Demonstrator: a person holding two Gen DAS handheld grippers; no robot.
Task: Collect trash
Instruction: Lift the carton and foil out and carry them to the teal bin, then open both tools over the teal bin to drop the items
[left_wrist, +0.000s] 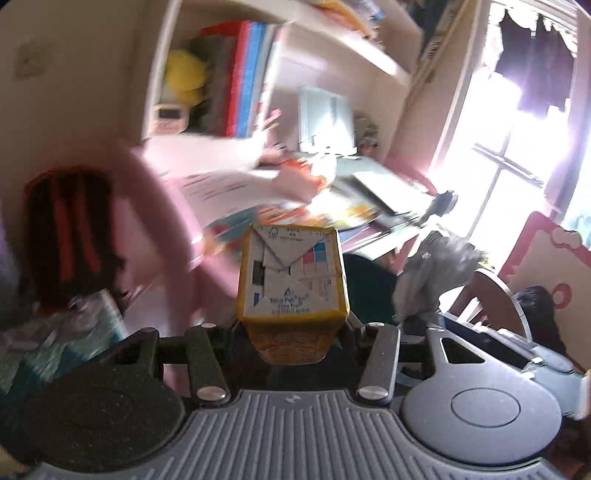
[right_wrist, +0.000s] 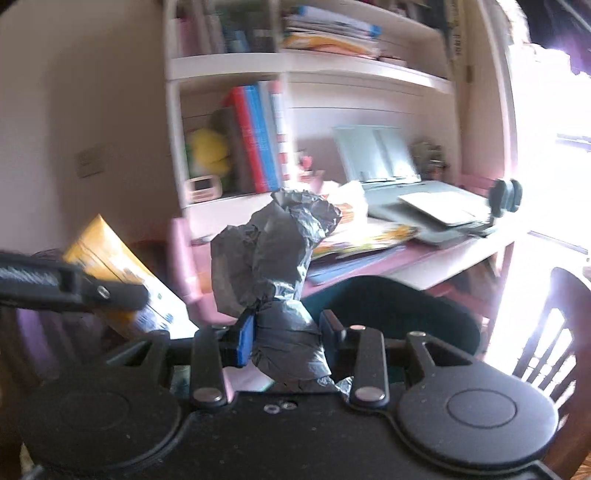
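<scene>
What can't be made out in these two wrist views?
- Left wrist view: the yellow-and-white drink carton covers the left gripper jaws; its small print is unreadable.
- Right wrist view: the crumpled grey plastic bag hides whatever lies directly behind it.
- Both views: motion blur smears the items on the pink desk.

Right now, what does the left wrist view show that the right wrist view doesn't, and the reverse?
Only the left wrist view shows the printed folded end of the yellow carton gripped in the left gripper, plus a red-and-black backpack.

Only the right wrist view shows the right gripper closed on the grey bag, with a blue pad against it.

Both show the carton, the bag, the pink desk, the yellow plush on the shelf and the laptop.
</scene>
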